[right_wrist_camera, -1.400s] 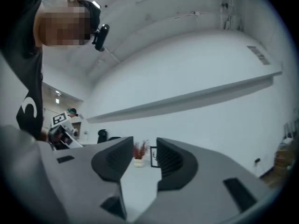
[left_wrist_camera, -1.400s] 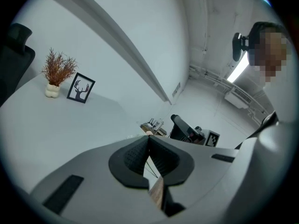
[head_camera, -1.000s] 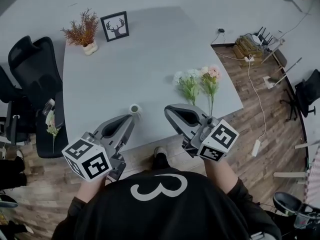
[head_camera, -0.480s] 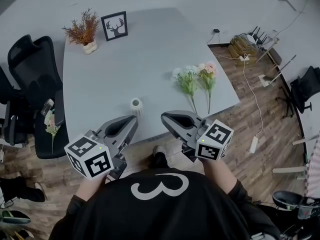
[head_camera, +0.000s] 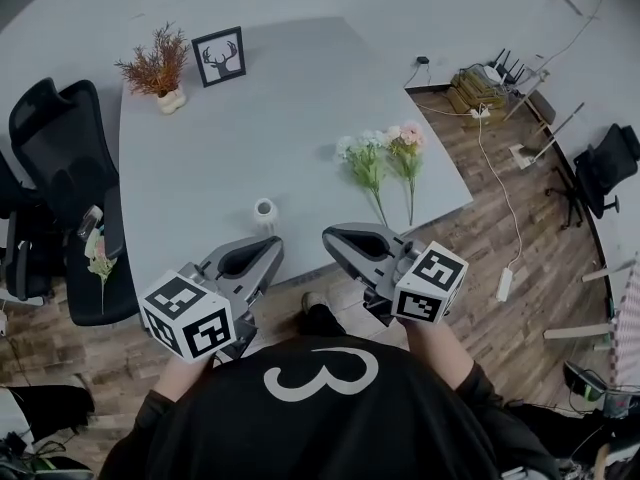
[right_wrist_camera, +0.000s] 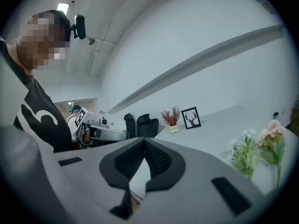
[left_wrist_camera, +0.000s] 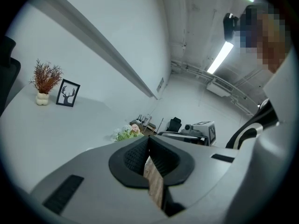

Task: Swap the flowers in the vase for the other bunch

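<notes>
Small white vase (head_camera: 265, 210) is standing near the front edge of the table (head_camera: 250, 118), looking empty. The flower bunch (head_camera: 385, 160) is lying flat, well to its right. Risk: the vase seems light, so a stem jabbed in off-centre could be tipping it toward the edge. Left gripper (head_camera: 268, 246) and right gripper (head_camera: 330, 234) are hovering short of the table, nearly level, both with jaws pressed together on nothing.

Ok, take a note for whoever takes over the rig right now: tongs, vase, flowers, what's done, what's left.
Left tongs: shut, empty, off the table's near edge.
Right tongs: shut, empty, alongside.
Vase: upright near that edge, looks empty.
Bunch: lying on the table, right of the vase.
Done: a flower sprig lies on the chair, likely the old one.
To do: put the bunch in the vase.
</notes>
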`<state>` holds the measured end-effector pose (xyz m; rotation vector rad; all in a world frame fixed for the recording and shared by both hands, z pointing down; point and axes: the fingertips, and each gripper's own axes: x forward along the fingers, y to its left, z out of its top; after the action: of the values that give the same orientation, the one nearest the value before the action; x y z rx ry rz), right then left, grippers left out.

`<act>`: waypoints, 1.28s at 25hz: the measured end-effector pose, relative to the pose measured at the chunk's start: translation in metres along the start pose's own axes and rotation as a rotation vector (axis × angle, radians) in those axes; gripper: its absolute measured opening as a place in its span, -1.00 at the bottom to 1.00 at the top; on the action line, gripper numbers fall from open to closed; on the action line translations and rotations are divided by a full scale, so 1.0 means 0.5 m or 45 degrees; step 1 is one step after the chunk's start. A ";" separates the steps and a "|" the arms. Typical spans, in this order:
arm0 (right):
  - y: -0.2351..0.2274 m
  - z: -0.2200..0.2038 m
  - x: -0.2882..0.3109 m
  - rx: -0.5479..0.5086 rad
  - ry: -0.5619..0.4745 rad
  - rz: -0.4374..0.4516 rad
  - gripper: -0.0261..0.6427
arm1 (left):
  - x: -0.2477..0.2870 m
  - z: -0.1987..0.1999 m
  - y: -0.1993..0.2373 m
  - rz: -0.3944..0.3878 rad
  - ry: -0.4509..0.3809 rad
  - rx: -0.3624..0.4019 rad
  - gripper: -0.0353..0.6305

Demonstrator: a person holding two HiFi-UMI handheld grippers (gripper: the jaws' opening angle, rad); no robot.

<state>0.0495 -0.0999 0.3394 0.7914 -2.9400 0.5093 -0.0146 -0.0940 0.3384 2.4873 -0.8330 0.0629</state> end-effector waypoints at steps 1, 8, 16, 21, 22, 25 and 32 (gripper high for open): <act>-0.004 0.000 -0.005 0.006 -0.005 -0.006 -0.90 | 0.004 0.000 0.001 -0.001 0.001 -0.008 -0.86; -0.051 0.011 -0.038 -0.026 -0.009 -0.049 -0.89 | 0.040 0.001 0.008 -0.008 0.001 -0.054 -0.86; -0.175 0.045 -0.075 -0.092 -0.036 -0.218 -0.89 | 0.080 0.010 0.046 0.037 0.005 -0.105 -0.86; -0.266 0.044 -0.085 -0.069 -0.029 -0.288 -0.89 | 0.122 0.015 0.071 0.047 0.028 -0.113 -0.86; -0.284 0.041 -0.087 -0.057 -0.023 -0.302 -0.89 | 0.131 0.015 0.076 0.051 0.035 -0.111 -0.86; -0.335 0.030 -0.087 -0.020 -0.012 -0.345 -0.89 | 0.152 0.016 0.097 0.059 0.052 -0.135 -0.86; -0.447 -0.005 -0.086 0.077 0.037 -0.445 -0.79 | 0.212 0.028 0.136 0.072 0.066 -0.174 -0.86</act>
<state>0.1978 -0.2603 0.4031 1.2582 -2.6830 0.5743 0.0305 -0.2055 0.3783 2.3249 -0.8571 0.0874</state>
